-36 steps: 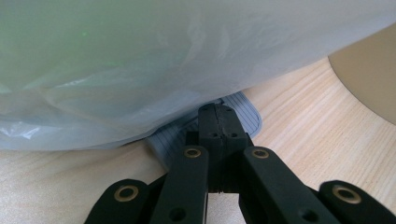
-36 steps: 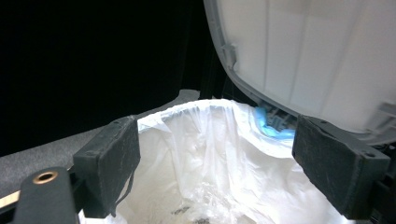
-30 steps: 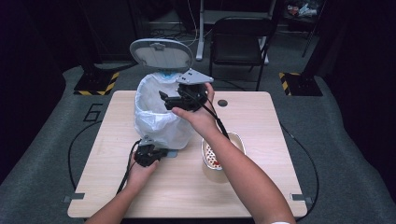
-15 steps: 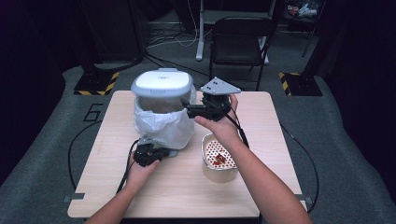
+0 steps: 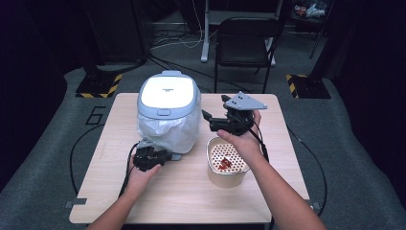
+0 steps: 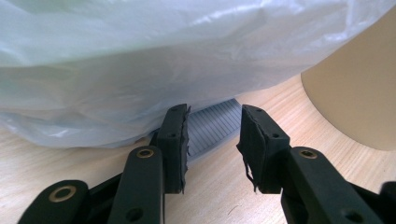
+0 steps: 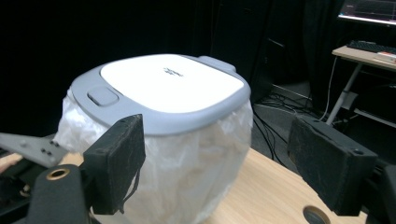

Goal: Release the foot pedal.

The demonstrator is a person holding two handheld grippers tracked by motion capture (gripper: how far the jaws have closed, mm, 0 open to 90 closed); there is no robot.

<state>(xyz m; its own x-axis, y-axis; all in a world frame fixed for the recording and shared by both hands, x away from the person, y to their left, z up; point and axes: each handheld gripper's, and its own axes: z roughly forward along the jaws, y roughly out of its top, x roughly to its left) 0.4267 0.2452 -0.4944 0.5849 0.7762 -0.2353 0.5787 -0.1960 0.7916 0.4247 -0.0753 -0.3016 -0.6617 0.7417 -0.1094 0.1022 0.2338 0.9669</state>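
A pedal bin stands at the table's back left, its grey-and-white lid [image 5: 167,93] [image 7: 168,81] shut over a white plastic liner [image 5: 170,132] [image 6: 140,56]. My left gripper [image 5: 165,155] [image 6: 212,116] lies low at the bin's foot. Its jaws have just been opening, and the ribbed grey pedal [image 6: 212,128] lies in the gap ahead of them without being pressed. My right gripper [image 5: 213,106] [image 7: 215,135] hovers to the right of the bin at lid height and points at it. It is open and holds nothing.
A beige container [image 5: 227,177] [image 6: 355,93] stands right of the bin under my right forearm, with a perforated insert and red bits [image 5: 224,165] in it. A black chair [image 5: 249,38] stands behind the table [image 5: 191,201]. Cables trail over the left edge.
The bin's lid has dropped from raised to shut. My right gripper has pulled away from the bin's top to the right. The left gripper's jaws have parted at the pedal.
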